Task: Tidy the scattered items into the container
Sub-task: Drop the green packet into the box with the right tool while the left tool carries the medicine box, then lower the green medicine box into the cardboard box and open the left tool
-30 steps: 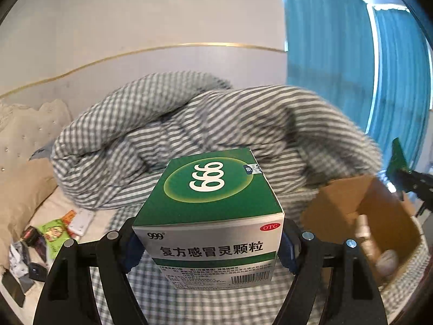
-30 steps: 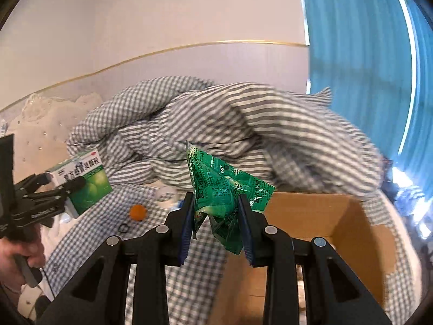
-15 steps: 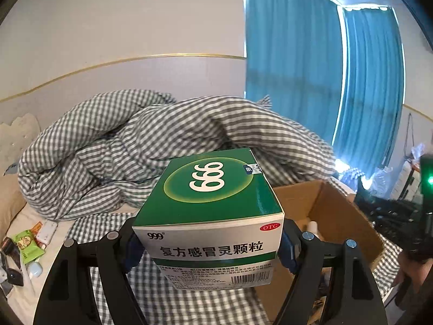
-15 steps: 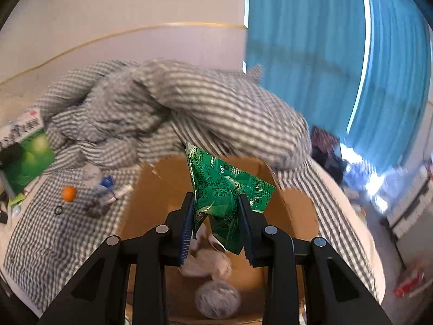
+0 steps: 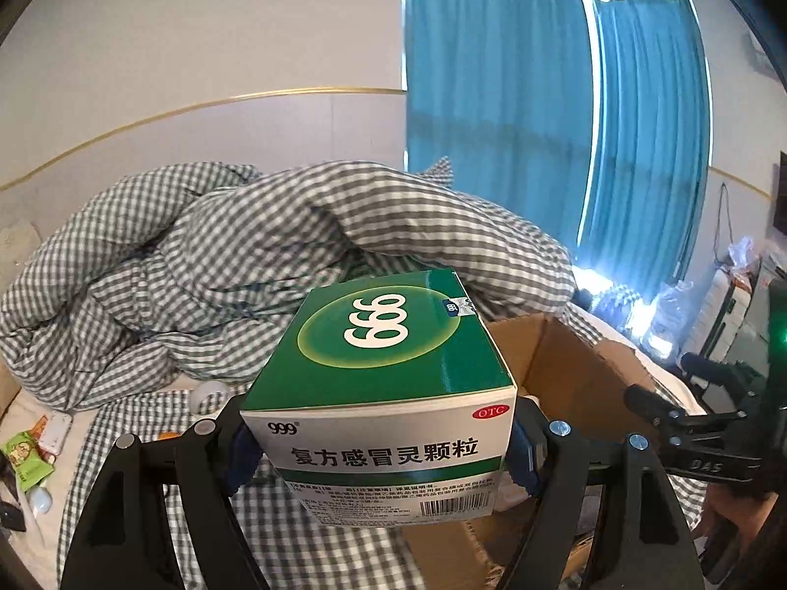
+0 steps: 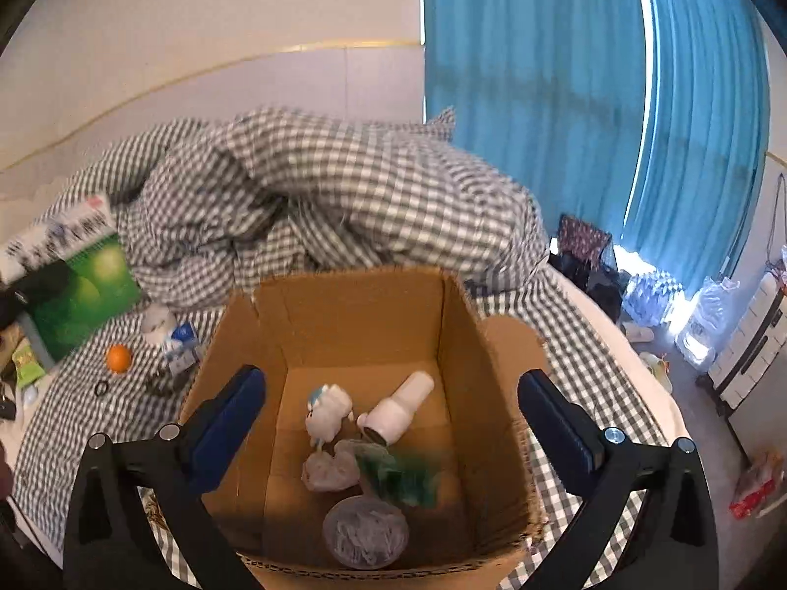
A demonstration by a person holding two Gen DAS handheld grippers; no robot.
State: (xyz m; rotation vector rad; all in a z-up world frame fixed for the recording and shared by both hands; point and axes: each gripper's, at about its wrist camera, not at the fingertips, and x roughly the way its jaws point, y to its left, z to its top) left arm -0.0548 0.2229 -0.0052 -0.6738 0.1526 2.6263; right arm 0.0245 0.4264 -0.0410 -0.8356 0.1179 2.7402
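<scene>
The left gripper (image 5: 378, 447) clamps the medicine box (image 5: 388, 368) level beside the cardboard box (image 6: 364, 314), while the right gripper (image 6: 393, 418) stands wide apart above the green packet (image 6: 401, 477) lying inside.

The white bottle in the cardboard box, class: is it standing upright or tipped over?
Tipped over. In the right wrist view the white bottle lies on its side on the floor of the cardboard box, beside the green packet.

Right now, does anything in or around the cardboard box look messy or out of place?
Yes. Inside the cardboard box a white bottle lies tipped on its side beside a crumpled green packet. An orange ball and other small items sit loose on the checked sheet left of it.
</scene>
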